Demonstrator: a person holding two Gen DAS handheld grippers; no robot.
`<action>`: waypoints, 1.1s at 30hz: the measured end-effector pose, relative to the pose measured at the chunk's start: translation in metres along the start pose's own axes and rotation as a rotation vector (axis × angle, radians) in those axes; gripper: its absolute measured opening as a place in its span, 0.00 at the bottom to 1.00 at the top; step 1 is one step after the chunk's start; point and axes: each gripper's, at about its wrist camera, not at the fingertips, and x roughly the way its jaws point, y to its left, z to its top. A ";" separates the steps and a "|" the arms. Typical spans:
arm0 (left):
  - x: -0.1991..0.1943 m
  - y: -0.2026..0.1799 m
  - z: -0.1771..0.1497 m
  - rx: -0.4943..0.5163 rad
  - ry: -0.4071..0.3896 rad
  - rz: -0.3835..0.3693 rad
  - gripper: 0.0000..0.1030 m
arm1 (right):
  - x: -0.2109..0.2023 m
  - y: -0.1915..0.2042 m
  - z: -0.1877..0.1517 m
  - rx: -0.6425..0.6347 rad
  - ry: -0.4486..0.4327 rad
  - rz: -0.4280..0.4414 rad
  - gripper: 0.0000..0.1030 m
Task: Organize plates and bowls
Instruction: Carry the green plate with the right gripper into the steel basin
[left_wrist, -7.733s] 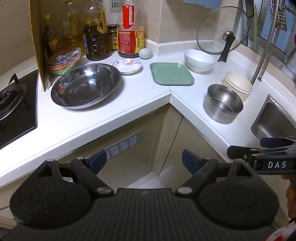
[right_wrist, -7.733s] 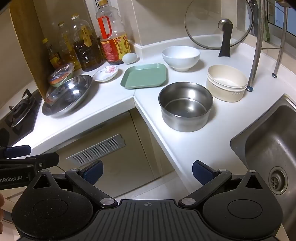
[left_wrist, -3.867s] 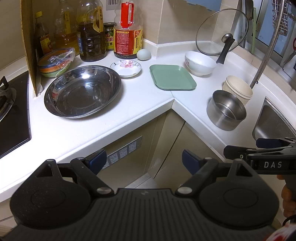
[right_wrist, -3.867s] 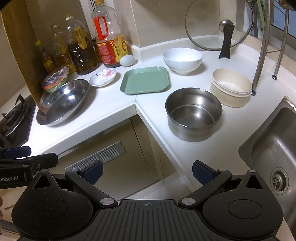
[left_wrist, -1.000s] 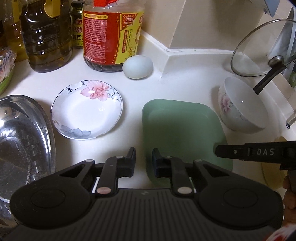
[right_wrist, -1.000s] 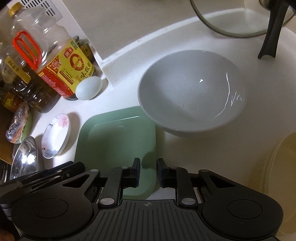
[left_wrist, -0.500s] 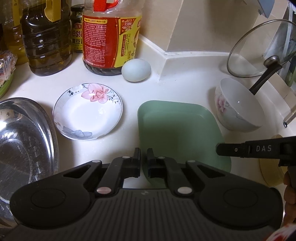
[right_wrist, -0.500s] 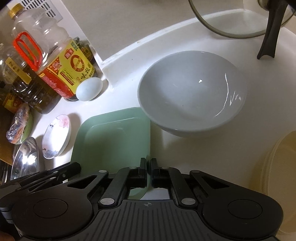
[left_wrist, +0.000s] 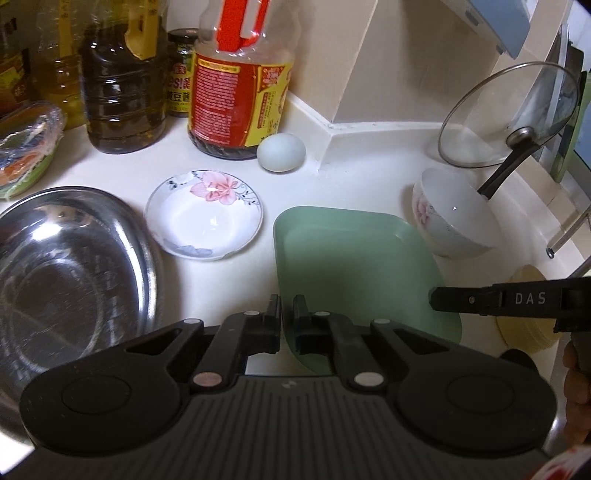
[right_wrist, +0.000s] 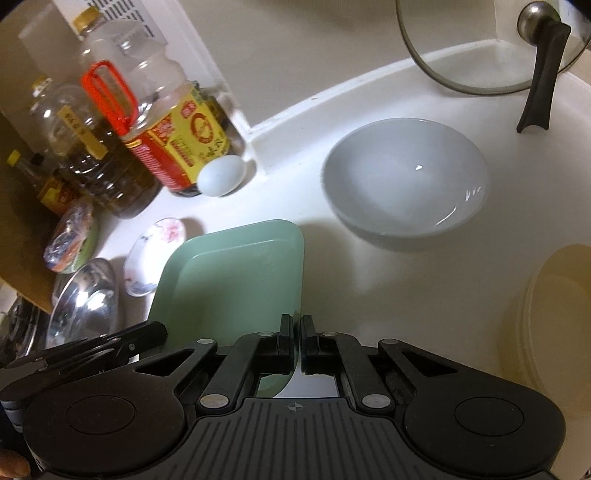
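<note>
The green plate (left_wrist: 354, 266) has tilted up, both hand-held grippers (left_wrist: 287, 308) (right_wrist: 298, 332) clamped on its near edge.

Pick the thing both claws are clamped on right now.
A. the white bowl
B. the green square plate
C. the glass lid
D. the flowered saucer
B: the left claw pinches the near left edge of the green square plate, and the right claw pinches its near right edge; the flowered saucer, the white bowl and the glass lid are untouched.
</note>
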 end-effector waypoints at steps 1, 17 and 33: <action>-0.005 0.002 -0.002 -0.003 -0.006 -0.003 0.05 | -0.002 0.003 -0.002 -0.003 -0.001 0.003 0.04; -0.088 0.054 -0.033 -0.069 -0.089 0.020 0.05 | -0.028 0.072 -0.043 -0.066 -0.011 0.079 0.04; -0.137 0.141 -0.054 -0.178 -0.116 0.175 0.05 | 0.019 0.177 -0.062 -0.206 0.045 0.181 0.04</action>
